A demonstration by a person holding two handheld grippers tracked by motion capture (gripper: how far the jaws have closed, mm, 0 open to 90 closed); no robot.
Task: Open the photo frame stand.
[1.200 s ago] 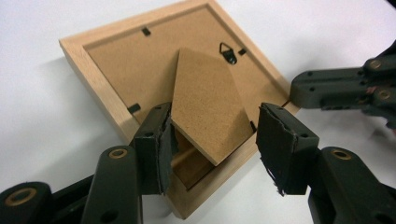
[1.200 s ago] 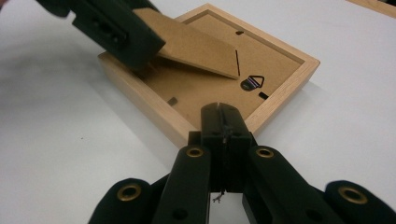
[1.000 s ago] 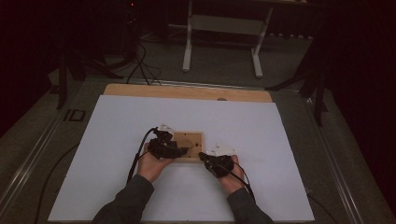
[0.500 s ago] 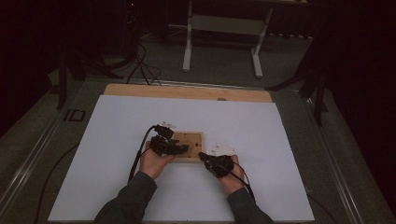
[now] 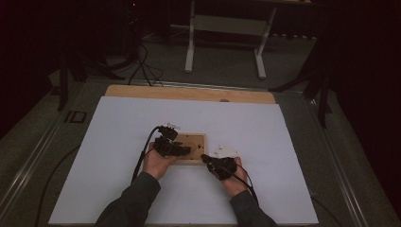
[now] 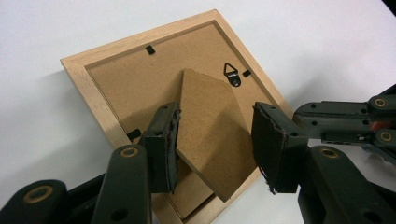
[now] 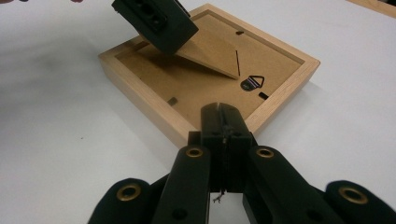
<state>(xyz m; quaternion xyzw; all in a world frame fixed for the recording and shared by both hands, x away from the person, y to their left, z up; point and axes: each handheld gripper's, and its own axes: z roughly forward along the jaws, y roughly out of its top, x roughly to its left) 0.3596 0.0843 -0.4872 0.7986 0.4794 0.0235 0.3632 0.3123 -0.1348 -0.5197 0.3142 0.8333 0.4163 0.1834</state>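
Jaws of left gripper (image 6: 215,144) spread, just been closing, around lifted stand flap (image 6: 210,135) of picture frame (image 6: 112,100); one pad touches flap edge, other apart. Jaws of right gripper (image 7: 224,122) pressed together, empty, tips at frame's near rim. Frame lies face down on white table sheet (image 5: 283,137), between both hands.

Dark room, grey floor (image 5: 227,61), white stand (image 5: 226,28)
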